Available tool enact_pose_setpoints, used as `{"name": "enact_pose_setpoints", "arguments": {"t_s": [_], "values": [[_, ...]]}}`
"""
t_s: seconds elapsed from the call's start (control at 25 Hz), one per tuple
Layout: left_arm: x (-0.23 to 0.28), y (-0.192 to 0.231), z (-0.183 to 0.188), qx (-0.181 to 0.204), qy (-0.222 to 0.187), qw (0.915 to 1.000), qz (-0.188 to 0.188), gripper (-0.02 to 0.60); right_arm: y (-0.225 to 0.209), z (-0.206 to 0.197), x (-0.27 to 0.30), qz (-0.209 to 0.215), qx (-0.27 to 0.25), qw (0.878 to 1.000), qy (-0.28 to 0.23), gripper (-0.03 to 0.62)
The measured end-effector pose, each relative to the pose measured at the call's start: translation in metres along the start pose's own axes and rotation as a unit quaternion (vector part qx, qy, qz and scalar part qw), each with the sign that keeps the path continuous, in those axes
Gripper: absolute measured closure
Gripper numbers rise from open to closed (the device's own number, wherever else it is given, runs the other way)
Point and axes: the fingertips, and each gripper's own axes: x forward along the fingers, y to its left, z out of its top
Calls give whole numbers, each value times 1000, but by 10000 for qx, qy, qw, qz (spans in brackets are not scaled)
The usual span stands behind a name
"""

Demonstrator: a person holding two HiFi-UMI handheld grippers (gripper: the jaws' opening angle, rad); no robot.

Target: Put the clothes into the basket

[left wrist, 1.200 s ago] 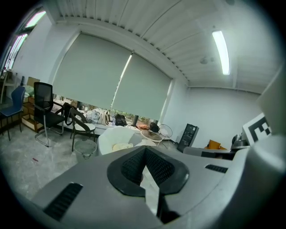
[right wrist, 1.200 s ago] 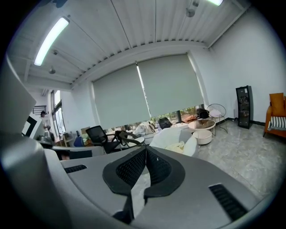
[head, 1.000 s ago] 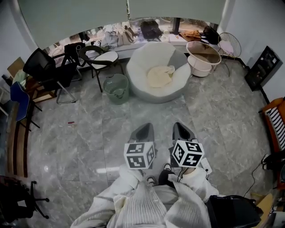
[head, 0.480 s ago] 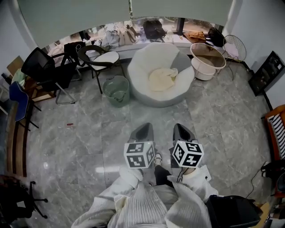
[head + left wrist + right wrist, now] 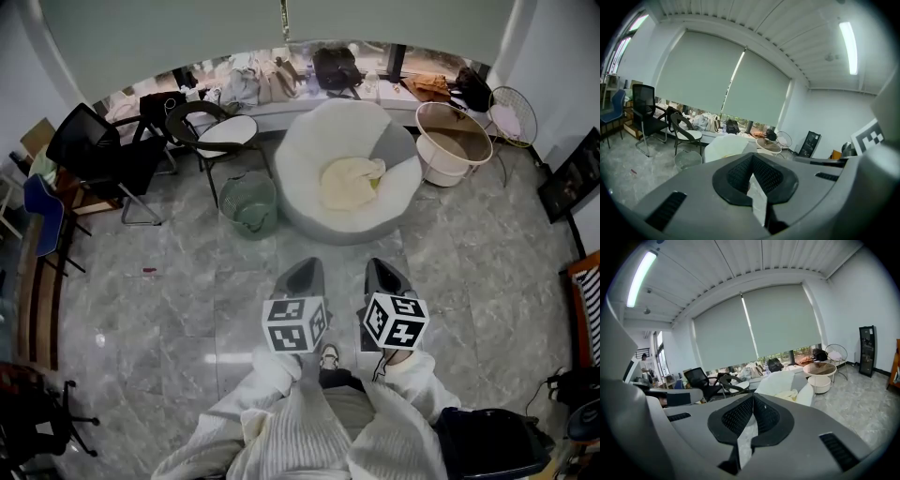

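Note:
A cream garment (image 5: 351,181) lies crumpled in the seat of a white beanbag chair (image 5: 311,148) across the grey marble floor. It also shows in the right gripper view as the cream garment (image 5: 788,394). A green mesh basket (image 5: 248,203) stands on the floor just left of the beanbag, and appears as the basket (image 5: 687,159) in the left gripper view. My left gripper (image 5: 304,268) and right gripper (image 5: 381,266) are held side by side in front of me, well short of the beanbag. Both are shut with nothing between the jaws.
A dark-framed chair with a white seat (image 5: 223,127) and a black office chair (image 5: 98,150) stand left of the basket. A round table over a white tub (image 5: 453,141) and a wire chair (image 5: 514,112) are at the right. Bags crowd the window ledge (image 5: 281,80).
I have walked forward with both grippers. The beanbag, the garment and the basket sit lower and nearer in the head view. Both grippers stay shut and side by side.

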Motion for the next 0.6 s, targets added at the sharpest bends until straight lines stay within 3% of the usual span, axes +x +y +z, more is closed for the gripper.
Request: {"name": "enact_pose_setpoints", "arguments": {"t_s": [0.6], "values": [[100,7,35,77,99,9998,182,585,-38,33,96,362,9,9990,249,569]]}}
